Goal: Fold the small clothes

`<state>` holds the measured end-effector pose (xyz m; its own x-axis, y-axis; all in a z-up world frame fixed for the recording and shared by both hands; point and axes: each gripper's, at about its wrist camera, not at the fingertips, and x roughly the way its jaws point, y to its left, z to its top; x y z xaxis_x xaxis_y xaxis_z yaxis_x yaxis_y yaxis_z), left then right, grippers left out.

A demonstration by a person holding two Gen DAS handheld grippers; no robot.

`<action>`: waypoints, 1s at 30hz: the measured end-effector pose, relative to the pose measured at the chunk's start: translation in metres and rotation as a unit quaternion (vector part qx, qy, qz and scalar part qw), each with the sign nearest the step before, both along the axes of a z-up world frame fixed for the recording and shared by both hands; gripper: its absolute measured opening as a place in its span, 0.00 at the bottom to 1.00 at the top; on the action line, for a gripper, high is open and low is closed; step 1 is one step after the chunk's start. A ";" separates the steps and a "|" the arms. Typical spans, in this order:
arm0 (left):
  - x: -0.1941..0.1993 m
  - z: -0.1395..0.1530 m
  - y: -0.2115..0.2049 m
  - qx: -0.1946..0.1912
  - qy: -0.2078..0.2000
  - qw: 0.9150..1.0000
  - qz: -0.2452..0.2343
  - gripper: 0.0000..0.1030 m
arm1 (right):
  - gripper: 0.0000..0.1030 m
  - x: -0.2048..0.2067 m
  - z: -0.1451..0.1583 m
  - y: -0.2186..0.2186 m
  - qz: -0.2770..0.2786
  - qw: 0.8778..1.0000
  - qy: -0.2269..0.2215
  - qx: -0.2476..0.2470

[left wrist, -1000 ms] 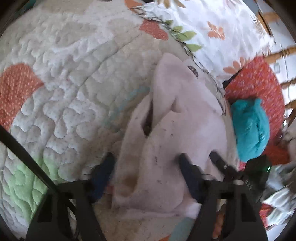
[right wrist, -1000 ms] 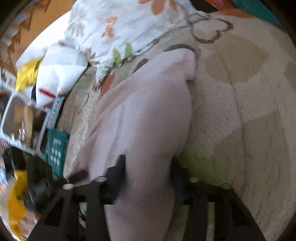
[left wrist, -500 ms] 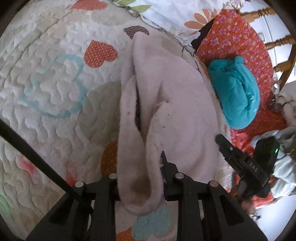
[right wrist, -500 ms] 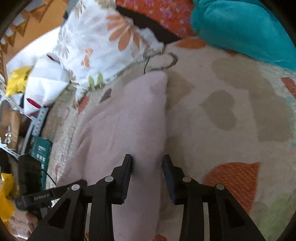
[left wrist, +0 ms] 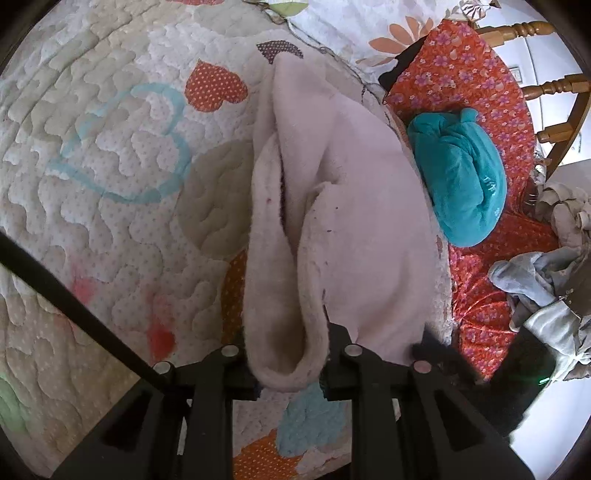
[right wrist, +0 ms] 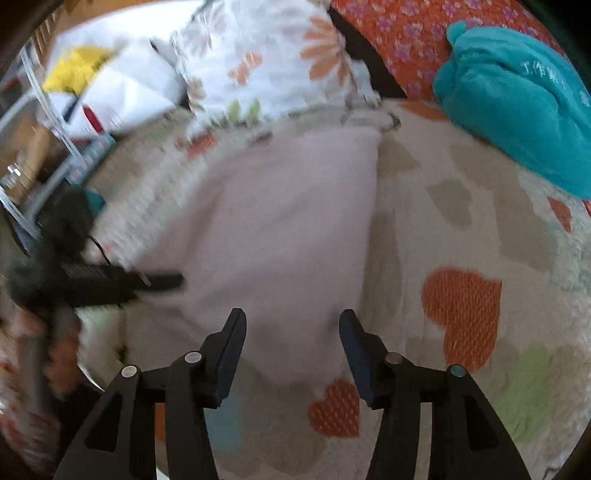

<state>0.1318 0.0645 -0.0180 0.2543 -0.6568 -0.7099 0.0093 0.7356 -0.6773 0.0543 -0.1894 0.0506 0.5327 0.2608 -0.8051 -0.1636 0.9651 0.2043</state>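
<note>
A pale pink fleece garment lies lengthwise on the heart-patterned quilt, folded over itself with a rolled edge on its near left side. My left gripper is shut on that rolled edge, its jaws still closing. In the right wrist view the same garment lies flat, blurred. My right gripper hovers above its near end with the jaws opening; the cloth lies below them and the pads do not touch it.
A bundled teal garment lies right of the pink one on a red flowered cloth. Grey clothes are heaped at the far right. A flowered pillow lies beyond the garment, and wooden spindles stand behind.
The left jaws closed onto the garment's rolled edge and drew it along the quilt. The right jaws let go of the garment, spread apart and lifted back from it.
</note>
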 end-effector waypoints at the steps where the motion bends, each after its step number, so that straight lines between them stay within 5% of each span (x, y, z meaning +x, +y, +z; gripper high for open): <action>1: 0.000 0.003 0.001 -0.003 -0.006 1.000 0.003 0.17 | 0.27 0.000 -0.009 0.001 0.002 1.000 0.017 0.008; 2: 0.000 0.006 0.000 -0.005 -0.013 1.000 0.006 0.13 | 0.14 0.000 -0.017 -0.001 0.007 0.999 0.039 0.030; 8: -0.003 0.011 -0.001 -0.026 -0.019 0.999 -0.003 0.09 | 0.11 -0.015 -0.007 -0.052 -0.055 0.995 0.043 0.075; 15: -0.011 0.003 -0.009 0.024 0.006 0.998 -0.050 0.16 | 0.12 -0.016 -0.027 -0.040 -0.051 0.997 0.060 0.029; 20: -0.015 0.002 0.010 0.010 0.027 0.998 -0.059 0.18 | 0.15 -0.013 -0.021 -0.042 -0.044 0.997 0.062 0.011; 30: -0.018 0.033 0.044 -0.016 -0.040 0.999 -0.009 0.37 | 0.30 -0.027 0.061 -0.019 0.002 0.999 -0.040 -0.025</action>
<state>0.1143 0.1085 0.0152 0.2974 -0.6835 -0.6667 0.0782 0.7133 -0.6964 0.0276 -0.2085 0.1115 0.5943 0.2235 -0.7726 -0.1821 0.9731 0.1414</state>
